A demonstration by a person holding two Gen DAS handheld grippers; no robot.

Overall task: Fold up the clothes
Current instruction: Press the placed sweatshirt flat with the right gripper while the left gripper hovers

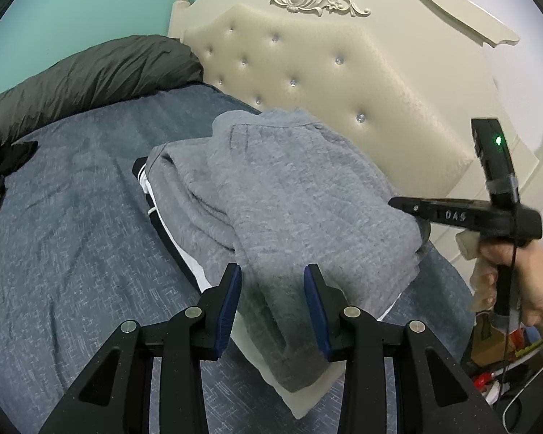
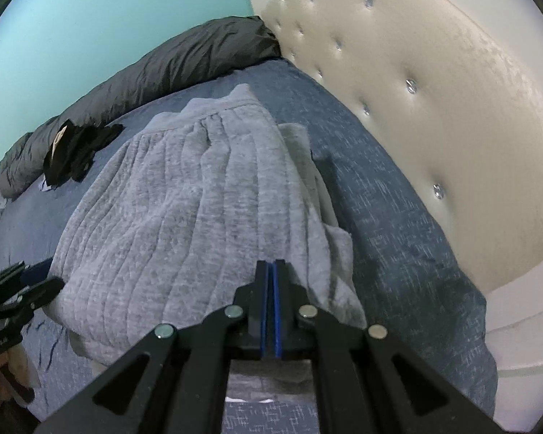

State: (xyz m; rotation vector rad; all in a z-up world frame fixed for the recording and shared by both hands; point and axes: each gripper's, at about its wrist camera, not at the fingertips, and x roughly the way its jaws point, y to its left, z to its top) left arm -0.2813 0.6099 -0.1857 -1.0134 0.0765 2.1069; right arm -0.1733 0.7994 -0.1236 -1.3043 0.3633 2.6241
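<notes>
A folded grey fleece garment [image 1: 289,188] lies on top of a stack with a black-and-white striped piece [image 1: 144,181] and a white piece [image 1: 271,390] under it, on the blue bedspread [image 1: 72,235]. My left gripper [image 1: 273,278] hovers over the near end of the grey garment, its blue pads apart and not pressing the cloth. A hand holds my right gripper [image 1: 392,202] at the garment's right edge, tip against the fabric. In the right wrist view the right gripper [image 2: 270,264] is shut with nothing seen between its pads, over the grey garment [image 2: 184,217]. The left gripper [image 2: 50,275] shows at the left edge.
A cream tufted headboard [image 1: 325,72] stands close behind the stack. A dark grey duvet [image 1: 90,72] is rolled along the far side by the teal wall. A crumpled black garment [image 2: 72,152] lies on the bedspread [image 2: 398,235]. Cables and clutter sit on the floor at bottom right.
</notes>
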